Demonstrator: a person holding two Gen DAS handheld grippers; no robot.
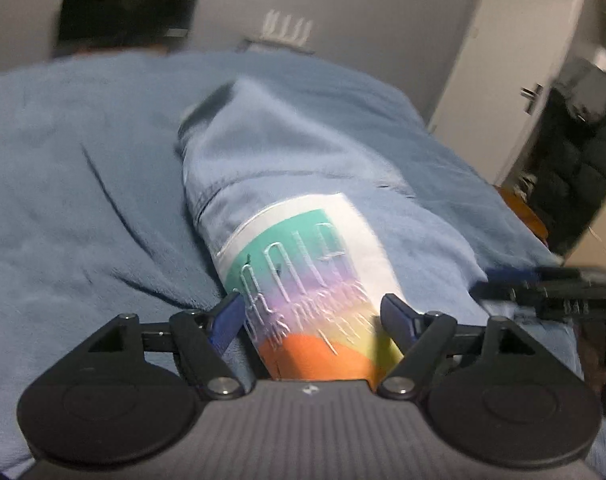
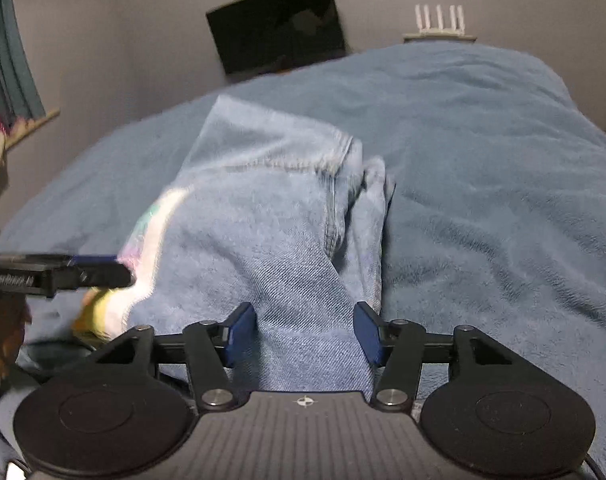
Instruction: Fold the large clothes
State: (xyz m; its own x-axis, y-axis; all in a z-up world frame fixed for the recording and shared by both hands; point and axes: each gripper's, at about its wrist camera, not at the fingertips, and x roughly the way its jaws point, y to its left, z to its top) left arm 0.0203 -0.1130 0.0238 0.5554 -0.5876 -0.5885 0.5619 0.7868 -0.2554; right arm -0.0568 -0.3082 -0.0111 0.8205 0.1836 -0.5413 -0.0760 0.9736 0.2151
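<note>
Covering nearly the whole of both views, a bed (image 2: pixel 483 152) under a fuzzy blue blanket (image 1: pixel 71 200) carries the garment. The light blue denim jeans (image 2: pixel 271 216) lie folded into a long bundle around the middle of the bed, running from the near edge toward the far edge, with a stitched seam and a crumpled fold along one side. On the denim sits a large white patch (image 1: pixel 311 272) printed in bands of teal, lilac, yellow and orange with raised lettering too blurred to read.

Beyond the far edge of the bed a dark screen (image 2: pixel 279 24) hangs on the grey wall, with a white router (image 2: pixel 439 20) with upright antennas near it. A white door (image 1: pixel 499 60) and a dark padded coat (image 1: pixel 575 152) stand off to one side, teal curtains (image 2: pixel 3 48) to the other.

The left hand-held gripper (image 1: pixel 311 316) hovers over the printed patch at the near edge, its blue pads spread wide and pressing on nothing. The right hand-held gripper (image 2: pixel 303 332) is just beside it over plain denim, jaws apart, with cloth between the pads but not pinched.
</note>
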